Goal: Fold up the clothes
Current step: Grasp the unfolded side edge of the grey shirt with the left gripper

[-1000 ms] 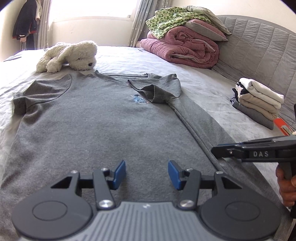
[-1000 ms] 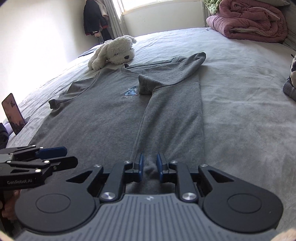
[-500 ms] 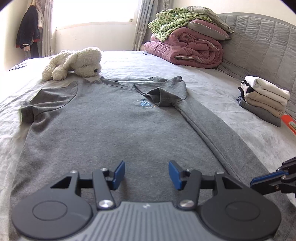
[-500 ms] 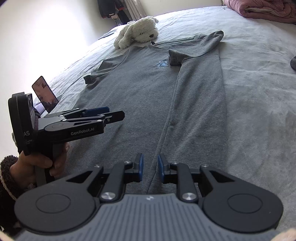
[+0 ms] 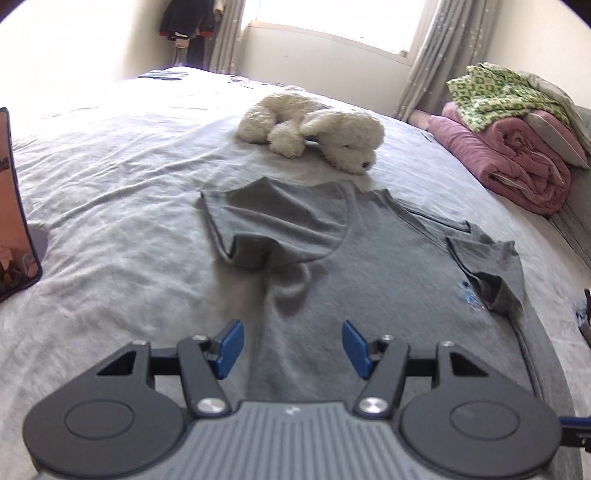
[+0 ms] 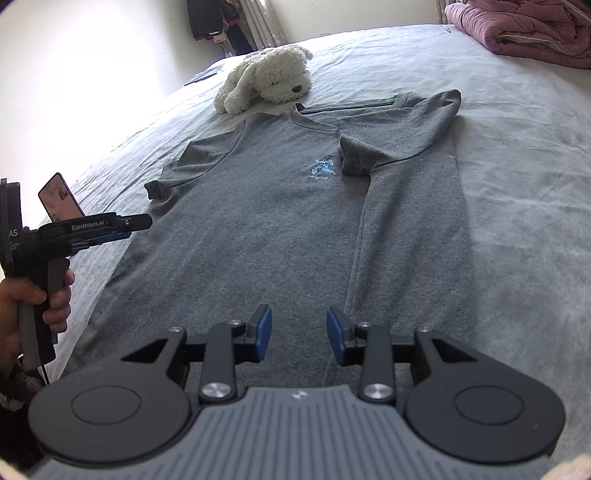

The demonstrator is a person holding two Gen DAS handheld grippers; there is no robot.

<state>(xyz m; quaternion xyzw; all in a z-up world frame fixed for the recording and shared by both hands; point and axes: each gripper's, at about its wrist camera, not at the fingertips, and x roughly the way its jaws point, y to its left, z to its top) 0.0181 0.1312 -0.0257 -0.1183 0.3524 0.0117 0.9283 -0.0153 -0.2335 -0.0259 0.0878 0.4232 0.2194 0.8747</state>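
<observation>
A grey T-shirt with a small blue chest print lies flat on the bed. Its right side and sleeve are folded in over the front. The left sleeve lies spread out with its cuff curled. My left gripper hovers over the shirt's left edge below that sleeve. Its jaws are opening and hold nothing. My right gripper hangs over the hem beside the folded edge. Its jaws are opening too, and they are empty. In the right wrist view a hand carries the left gripper at the shirt's left side.
A white plush dog lies just beyond the collar. A phone stands propped on the bed at the left. Rolled pink and green bedding is piled at the far right. Dark clothes hang by the window.
The left gripper has swung left from the shirt's middle to its left side, with its jaws wider. The right gripper's jaws have spread from nearly closed and it has lifted slightly.
</observation>
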